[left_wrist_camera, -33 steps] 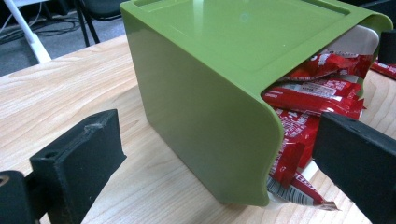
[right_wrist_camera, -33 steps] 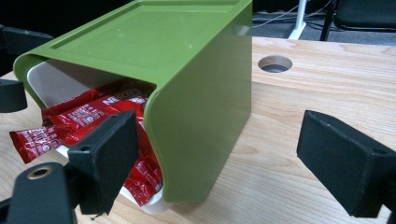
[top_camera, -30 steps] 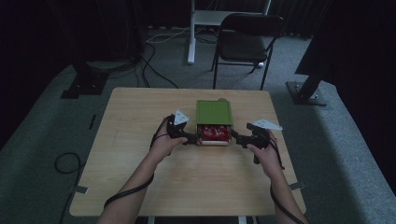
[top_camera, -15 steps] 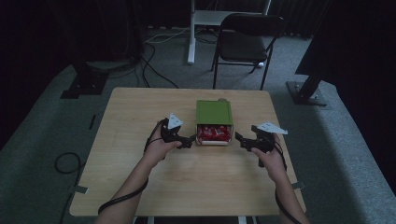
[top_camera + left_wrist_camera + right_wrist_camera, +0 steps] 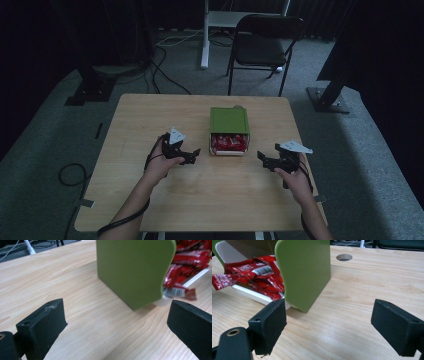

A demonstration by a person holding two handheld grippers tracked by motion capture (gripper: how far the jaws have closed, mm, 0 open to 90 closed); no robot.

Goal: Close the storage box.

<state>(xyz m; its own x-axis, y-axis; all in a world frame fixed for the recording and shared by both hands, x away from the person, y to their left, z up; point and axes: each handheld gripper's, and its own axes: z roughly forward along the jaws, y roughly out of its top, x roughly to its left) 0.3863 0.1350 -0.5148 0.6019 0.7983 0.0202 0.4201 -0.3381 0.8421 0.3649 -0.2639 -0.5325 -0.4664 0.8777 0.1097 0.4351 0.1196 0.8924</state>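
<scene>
Resting on the pale wooden surface (image 5: 150,120) with jaws spread and empty: left gripper (image 5: 188,156) just left of the green box (image 5: 229,120), right gripper (image 5: 266,161) farther off to its right. Drawn back from the box's open front, where both were close in at the red packets (image 5: 229,143) a second ago. Box standing mid-surface, lid on top, packets spilling from its white tray (image 5: 247,293) toward the near edge. Probably a finished step, or a reset before another reach.
</scene>
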